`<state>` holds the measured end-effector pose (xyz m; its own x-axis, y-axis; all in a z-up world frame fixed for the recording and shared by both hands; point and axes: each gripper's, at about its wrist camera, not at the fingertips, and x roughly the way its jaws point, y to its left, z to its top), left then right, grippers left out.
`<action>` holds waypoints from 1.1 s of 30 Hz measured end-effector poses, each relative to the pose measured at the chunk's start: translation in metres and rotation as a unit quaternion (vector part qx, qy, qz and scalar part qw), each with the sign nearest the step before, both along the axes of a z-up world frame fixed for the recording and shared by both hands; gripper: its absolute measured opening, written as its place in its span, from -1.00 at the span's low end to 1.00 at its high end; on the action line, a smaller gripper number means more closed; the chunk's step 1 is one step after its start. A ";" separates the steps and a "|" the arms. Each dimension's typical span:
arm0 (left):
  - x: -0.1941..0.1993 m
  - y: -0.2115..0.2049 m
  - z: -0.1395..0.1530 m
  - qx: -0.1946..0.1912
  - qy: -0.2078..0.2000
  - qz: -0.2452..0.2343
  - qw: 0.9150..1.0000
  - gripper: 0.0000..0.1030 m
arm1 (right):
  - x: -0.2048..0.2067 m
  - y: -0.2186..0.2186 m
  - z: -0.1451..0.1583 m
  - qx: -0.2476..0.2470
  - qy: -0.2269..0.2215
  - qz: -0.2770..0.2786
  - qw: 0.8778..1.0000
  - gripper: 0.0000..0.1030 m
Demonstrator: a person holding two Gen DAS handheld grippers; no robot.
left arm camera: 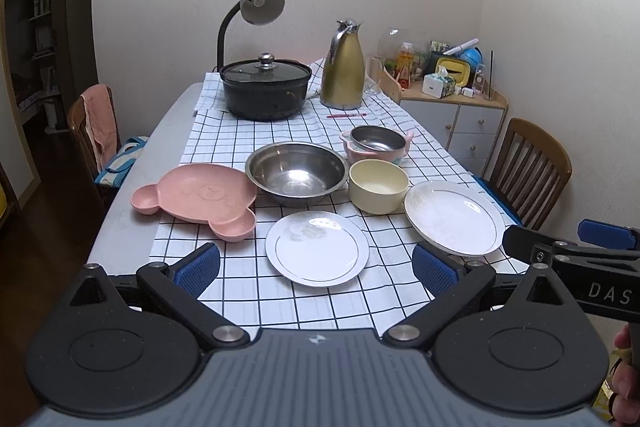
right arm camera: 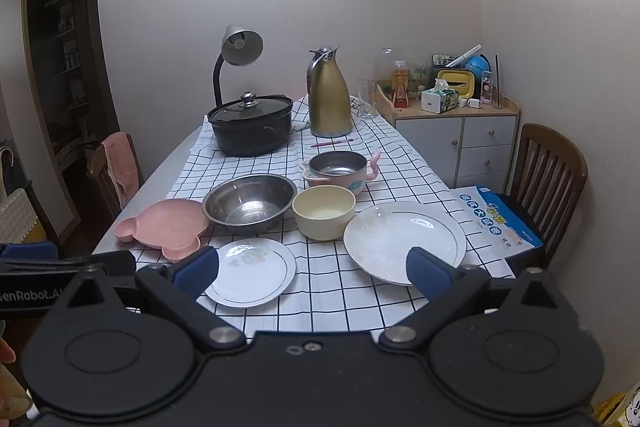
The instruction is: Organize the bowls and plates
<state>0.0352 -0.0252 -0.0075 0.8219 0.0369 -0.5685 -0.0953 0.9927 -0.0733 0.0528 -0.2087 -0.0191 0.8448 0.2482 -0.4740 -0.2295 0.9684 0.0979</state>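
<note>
A checked cloth (left arm camera: 360,303) is covering the table (left arm camera: 132,195), and the dishes are sitting on it in a loose cluster near the front edge. Farthest left, a pink bear plate (left arm camera: 196,197) is lying half on the cloth and half on the bare tabletop. Just right of it, a steel bowl (left arm camera: 296,173) is standing upright, its rim almost touching the bear plate. In front of the bowl, a small white plate (left arm camera: 316,247) is lying flat. Right of the steel bowl, a cream bowl (left arm camera: 378,187) is sitting close beside it. Behind the cream bowl, a pink cup (left arm camera: 376,155) is holding a small steel bowl (left arm camera: 378,139) inside it. Farthest right, a big white plate (left arm camera: 454,217) is resting near the cloth's edge.

The left gripper (left arm camera: 316,269) is hovering over the front edge with its jaws spread wide around nothing, the small plate lying between and beyond the pads. The right gripper (right arm camera: 314,273) is hanging likewise, jaws wide and empty, its right pad overlapping the near rim of the big plate in the right wrist view.

At the back, a black pot (left arm camera: 266,91), a lamp (left arm camera: 256,7) and a gold jug (left arm camera: 344,67) are standing.
</note>
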 end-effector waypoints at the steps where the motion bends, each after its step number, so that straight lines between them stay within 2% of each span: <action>1: 0.002 -0.002 -0.001 -0.001 0.002 0.000 1.000 1.00 | 0.003 -0.003 -0.001 -0.002 0.002 0.001 1.000 0.96; 9: 0.043 -0.032 -0.015 -0.003 0.026 -0.005 1.000 1.00 | 0.039 -0.030 -0.009 -0.013 0.031 0.017 0.999 0.97; 13: 0.077 -0.055 -0.031 -0.026 0.056 -0.019 0.998 0.99 | 0.075 -0.053 -0.018 -0.018 0.052 0.028 0.998 0.98; 17: 0.122 -0.075 -0.051 -0.060 0.101 -0.028 0.993 0.99 | 0.119 -0.077 -0.038 -0.039 0.079 0.051 0.995 0.98; 25: 0.210 -0.106 -0.085 -0.065 0.148 -0.023 0.987 0.99 | 0.228 -0.117 -0.079 -0.060 0.150 0.079 0.984 0.90; 31: 0.267 -0.113 -0.120 -0.076 0.201 -0.006 0.977 0.98 | 0.301 -0.138 -0.106 -0.058 0.195 0.077 0.976 0.85; 33: 0.280 -0.111 -0.131 -0.090 0.218 0.003 0.972 0.98 | 0.318 -0.141 -0.114 -0.051 0.212 0.088 0.972 0.76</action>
<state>0.3156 -0.1361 -0.1387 0.5009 -0.0910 -0.8607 -0.1631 0.9667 -0.1971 0.3706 -0.3501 -0.1334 0.5172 0.3043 -0.8000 -0.3527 0.9274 0.1248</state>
